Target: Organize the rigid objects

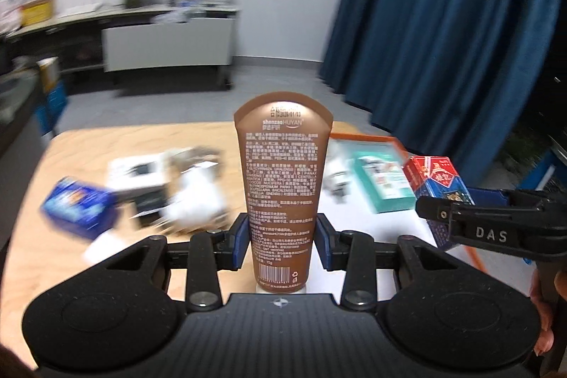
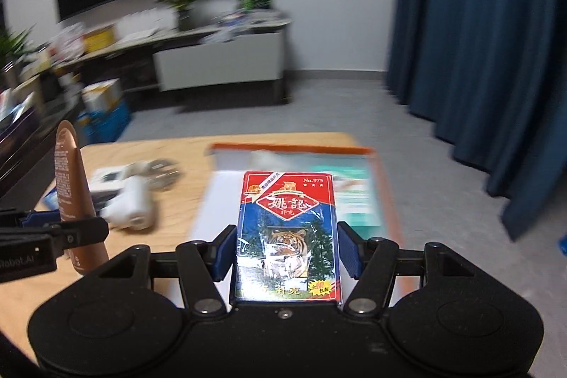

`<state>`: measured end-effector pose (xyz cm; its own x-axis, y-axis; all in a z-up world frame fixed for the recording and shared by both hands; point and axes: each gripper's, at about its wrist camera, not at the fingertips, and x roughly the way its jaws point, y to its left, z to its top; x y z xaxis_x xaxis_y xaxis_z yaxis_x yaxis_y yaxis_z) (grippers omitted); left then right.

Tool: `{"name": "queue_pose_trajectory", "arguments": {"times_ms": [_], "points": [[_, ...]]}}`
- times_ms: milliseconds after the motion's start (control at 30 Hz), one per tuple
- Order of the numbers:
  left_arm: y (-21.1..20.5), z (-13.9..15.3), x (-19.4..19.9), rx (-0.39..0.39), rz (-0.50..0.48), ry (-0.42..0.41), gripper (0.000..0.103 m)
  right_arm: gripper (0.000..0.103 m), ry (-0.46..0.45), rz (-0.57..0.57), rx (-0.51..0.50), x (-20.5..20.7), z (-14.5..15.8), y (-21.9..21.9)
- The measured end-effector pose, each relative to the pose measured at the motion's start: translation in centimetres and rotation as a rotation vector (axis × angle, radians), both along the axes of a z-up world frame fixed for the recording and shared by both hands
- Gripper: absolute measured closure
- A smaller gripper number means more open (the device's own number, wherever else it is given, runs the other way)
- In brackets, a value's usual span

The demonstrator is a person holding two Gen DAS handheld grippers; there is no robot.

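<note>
1. The left gripper (image 1: 281,245) sits low at the centre of its own view, its blue pads clamped on a brown tube (image 1: 281,186) that stands upright with its flat crimped end on top.
2. The tube's face is covered in small white print, with a barcode near its base.
3. The right gripper (image 2: 287,250) is likewise low and central in its view, squeezing a playing-card box (image 2: 287,236) between its pads; the box is red on top and blue below, with a tiger picture.
4. In the left wrist view that box and the right gripper enter from the right edge.
5. Beyond, on the wooden table (image 1: 71,254), lies a blurred clutter: a blue box (image 1: 79,209) at left and a white bottle-like item (image 1: 198,201) just left of the tube.
6. An orange-rimmed tray (image 2: 294,149) at centre right holds a teal box (image 1: 382,183).
7. Farthest, a blue curtain (image 1: 443,23) fills the upper right.
</note>
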<state>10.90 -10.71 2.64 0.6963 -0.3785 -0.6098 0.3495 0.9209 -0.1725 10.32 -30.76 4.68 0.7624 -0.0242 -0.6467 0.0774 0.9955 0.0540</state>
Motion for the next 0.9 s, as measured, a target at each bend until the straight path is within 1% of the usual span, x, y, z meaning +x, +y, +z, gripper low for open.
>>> {"name": "queue_pose_trajectory", "arguments": {"times_ms": [100,233,400,567,667,900], "points": [[-2.3,-0.3,0.5,-0.008,-0.030,-0.005,0.064,0.032,-0.016,-0.057,-0.010,-0.8,-0.1,-2.5],[-4.3,-1.3,0.7,-0.023,-0.038,0.034,0.064,0.032,-0.007,-0.070,0.000,-1.1,-1.3,-4.1],[-5.5,-2.0,0.5,0.015,-0.028,0.057,0.064,0.032,0.001,-0.040,0.024,-1.1,-2.5,-4.0],[-5.6,-1.7,0.9,0.026,-0.001,0.064,0.064,0.031,0.000,-0.023,0.036,-0.7,-2.9,-3.7],[-6.3,-1.4,1.8,0.033,0.017,0.072,0.064,0.031,0.001,-0.015,0.038,-0.6,-3.0,-3.5],[-6.3,-1.2,1.7,0.033,0.035,0.079,0.064,0.031,0.003,-0.004,0.026,-0.3,-3.0,-3.1]]}}
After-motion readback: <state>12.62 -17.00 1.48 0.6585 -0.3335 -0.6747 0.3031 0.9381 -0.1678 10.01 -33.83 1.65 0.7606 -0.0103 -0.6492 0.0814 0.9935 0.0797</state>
